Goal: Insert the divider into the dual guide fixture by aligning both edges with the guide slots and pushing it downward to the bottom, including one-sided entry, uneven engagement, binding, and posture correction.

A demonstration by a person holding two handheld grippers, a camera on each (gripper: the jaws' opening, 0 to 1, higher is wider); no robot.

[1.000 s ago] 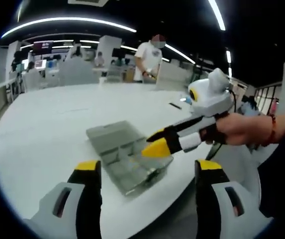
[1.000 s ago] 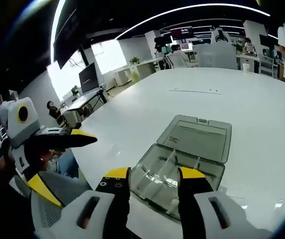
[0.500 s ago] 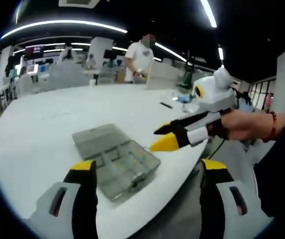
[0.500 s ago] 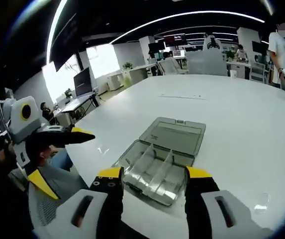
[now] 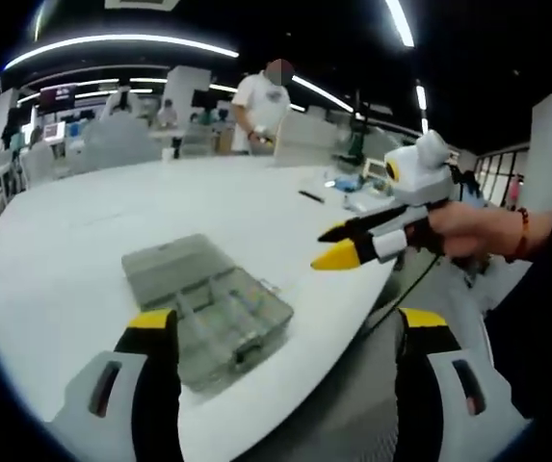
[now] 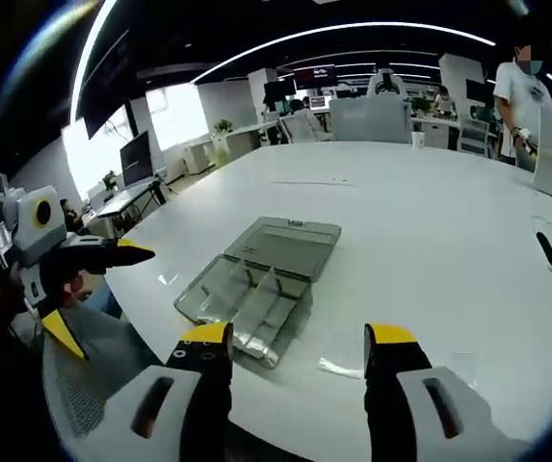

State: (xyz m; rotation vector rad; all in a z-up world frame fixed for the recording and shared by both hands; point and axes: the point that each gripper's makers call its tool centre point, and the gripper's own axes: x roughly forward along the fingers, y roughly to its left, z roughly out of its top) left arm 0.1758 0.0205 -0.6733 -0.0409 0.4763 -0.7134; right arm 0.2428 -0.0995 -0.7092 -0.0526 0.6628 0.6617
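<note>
White desk point(image 6: 430, 221) spans frame centre. Clear lidded fixture point(image 6: 256, 279), lid open, lies left of centre near desk edge, dividers standing inside. Left gripper point(image 5: 280, 332) apart, empty, bottom of frame. Right gripper point(image 6: 300, 346) apart, empty, off fixture.

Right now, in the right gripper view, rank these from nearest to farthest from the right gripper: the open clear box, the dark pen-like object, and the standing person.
1. Clear box, just ahead of the right gripper, slightly left, on the white table.
2. Pen-like object, farther out at the right.
3. Person, beyond the table's far edge, upper right.
</note>
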